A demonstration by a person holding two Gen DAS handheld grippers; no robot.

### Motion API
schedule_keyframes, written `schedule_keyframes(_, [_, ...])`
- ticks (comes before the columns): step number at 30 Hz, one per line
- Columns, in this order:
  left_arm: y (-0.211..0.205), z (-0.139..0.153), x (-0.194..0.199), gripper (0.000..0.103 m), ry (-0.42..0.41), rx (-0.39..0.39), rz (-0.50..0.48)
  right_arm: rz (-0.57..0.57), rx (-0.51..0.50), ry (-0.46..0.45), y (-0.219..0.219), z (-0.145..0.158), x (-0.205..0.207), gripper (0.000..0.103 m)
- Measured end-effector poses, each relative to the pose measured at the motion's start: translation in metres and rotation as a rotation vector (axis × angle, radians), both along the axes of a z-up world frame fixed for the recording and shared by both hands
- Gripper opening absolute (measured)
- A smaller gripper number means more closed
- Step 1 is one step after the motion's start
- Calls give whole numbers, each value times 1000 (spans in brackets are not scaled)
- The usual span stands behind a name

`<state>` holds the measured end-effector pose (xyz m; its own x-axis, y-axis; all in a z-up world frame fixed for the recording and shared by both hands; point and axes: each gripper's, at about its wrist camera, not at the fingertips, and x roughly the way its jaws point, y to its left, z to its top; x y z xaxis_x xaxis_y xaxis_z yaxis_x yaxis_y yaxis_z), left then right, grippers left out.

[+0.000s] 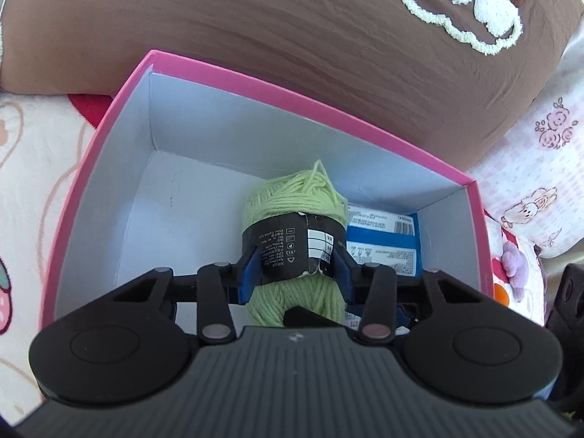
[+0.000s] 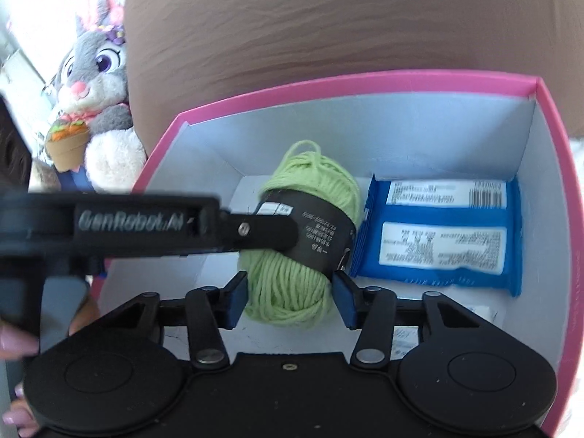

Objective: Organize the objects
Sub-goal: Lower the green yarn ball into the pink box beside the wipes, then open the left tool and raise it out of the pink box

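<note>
A ball of light green yarn (image 1: 292, 197) with a black paper band lies inside a pink box (image 1: 292, 91) with a white inside. My left gripper (image 1: 295, 273) is shut on it, blue pads pressing the band from both sides. In the right wrist view the same yarn ball (image 2: 314, 175) has its near end between the blue pads of my right gripper (image 2: 290, 299), which touch it on both sides. The left gripper's black finger (image 2: 255, 233) reaches in from the left onto the band. A blue snack packet (image 2: 438, 215) lies flat to the right of the yarn.
A large brown cushion (image 1: 292, 18) rises right behind the box's far wall (image 2: 365, 80). A grey plush rabbit (image 2: 98, 65) sits to the left of the box. Floral bedding (image 1: 540, 168) surrounds it. A small white pack (image 2: 481, 314) lies in the near right corner. A person's fingers (image 2: 14, 343) show at the left edge.
</note>
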<state>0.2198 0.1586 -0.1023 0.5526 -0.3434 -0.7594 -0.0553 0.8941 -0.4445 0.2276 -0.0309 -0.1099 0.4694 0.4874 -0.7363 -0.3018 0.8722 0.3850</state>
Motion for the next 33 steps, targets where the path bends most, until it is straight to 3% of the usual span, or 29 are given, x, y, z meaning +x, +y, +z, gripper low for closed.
schedule_keyframes(6, [-10, 3, 1, 43, -22, 66, 7, -13, 6, 11, -10, 7, -5, 52])
schedule_keyframes(8, [-9, 6, 1, 45, -2, 52, 8, -1, 3, 1, -15, 12, -13, 52])
schedule_keyframes(13, [-16, 21, -5, 44, 18, 117, 19, 47, -107, -77, -26, 34, -36, 52])
schedule_keyframes(21, [-16, 51, -40, 54, 31, 173, 32, 74, -98, -122, -41, 62, -68, 53])
schedule_keyframes(27, [-20, 69, -68, 55, 44, 267, 68, 95, -94, -153, -47, 80, -91, 53])
schedule_keyframes(33, [-21, 90, -100, 57, 58, 282, 71, 125, -109, -174, -51, 100, -112, 53])
